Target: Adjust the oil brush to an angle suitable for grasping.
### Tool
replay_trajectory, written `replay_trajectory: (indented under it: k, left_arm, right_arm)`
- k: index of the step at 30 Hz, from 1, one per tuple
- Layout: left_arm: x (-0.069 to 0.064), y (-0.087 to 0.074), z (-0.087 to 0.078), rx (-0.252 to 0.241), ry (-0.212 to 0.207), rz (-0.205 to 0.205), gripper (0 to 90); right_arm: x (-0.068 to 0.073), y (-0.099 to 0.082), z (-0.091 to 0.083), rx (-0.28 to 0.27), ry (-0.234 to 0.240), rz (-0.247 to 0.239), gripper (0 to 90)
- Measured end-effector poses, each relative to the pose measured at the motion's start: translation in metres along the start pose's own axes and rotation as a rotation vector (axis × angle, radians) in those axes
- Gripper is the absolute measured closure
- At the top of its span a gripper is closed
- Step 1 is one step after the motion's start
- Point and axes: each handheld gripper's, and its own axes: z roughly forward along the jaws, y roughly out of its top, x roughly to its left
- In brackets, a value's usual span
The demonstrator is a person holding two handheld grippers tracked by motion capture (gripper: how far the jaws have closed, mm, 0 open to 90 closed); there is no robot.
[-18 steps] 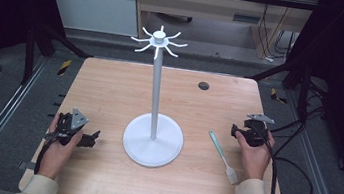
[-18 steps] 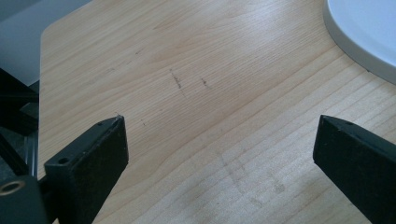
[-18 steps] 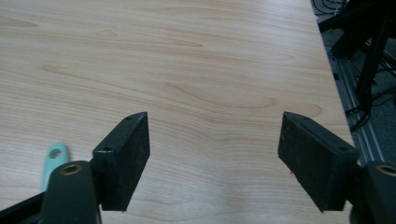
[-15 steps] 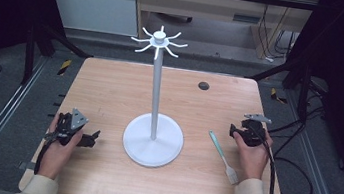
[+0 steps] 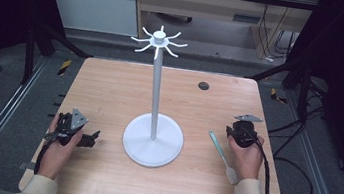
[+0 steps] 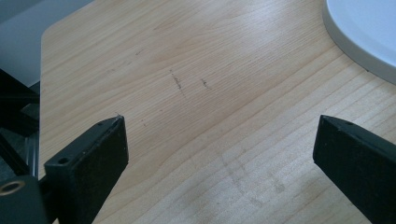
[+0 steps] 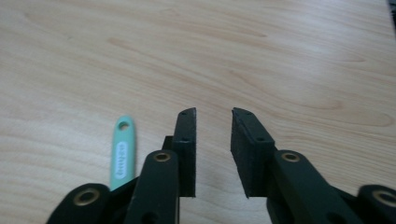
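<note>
The right claw point(image 7: 212, 114) is held a little open and empty, just beside the green spatula point(image 7: 123, 151); the left claw point(image 6: 219, 140) is held wide open and empty.

Left gripper point(image 5: 88, 139) jaws wide, right gripper point(image 7: 213, 114) jaws seemingly narrow, empty

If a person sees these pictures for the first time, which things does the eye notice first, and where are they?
First the tall white stand with hooks on top, rising at the table's centre. Next the mint-handled utensil, lying flat on the wood just beside the right gripper, whose jaws stand narrowly apart and empty. The left gripper rests wide open near the stand's base.
</note>
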Motion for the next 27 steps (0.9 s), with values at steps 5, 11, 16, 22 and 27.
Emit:
replay_trajectory:
  k: [5,11,16,22,27]
  left_arm:
    - [-0.001,0.000,0.000,0.001,0.000,0.009,2.9]
    - [0.000,0.000,0.000,0.003,0.001,0.008,2.8]
    - [-0.002,0.001,0.000,0.003,-0.001,0.010,2.9]
    - [-0.002,0.000,0.000,0.002,-0.001,0.007,2.8]
    - [-0.002,0.001,0.000,0.004,-0.003,0.012,2.8]
  right_arm:
    - [0.013,0.003,0.005,0.069,0.039,-0.070,82.0]
    - [0.024,0.007,0.010,0.107,0.077,-0.097,90.0]
    - [0.027,0.005,0.016,0.152,0.093,-0.098,90.0]
    - [0.028,0.003,0.021,0.178,0.120,-0.090,90.0]
    - [0.028,0.002,0.022,0.193,0.133,-0.087,90.0]
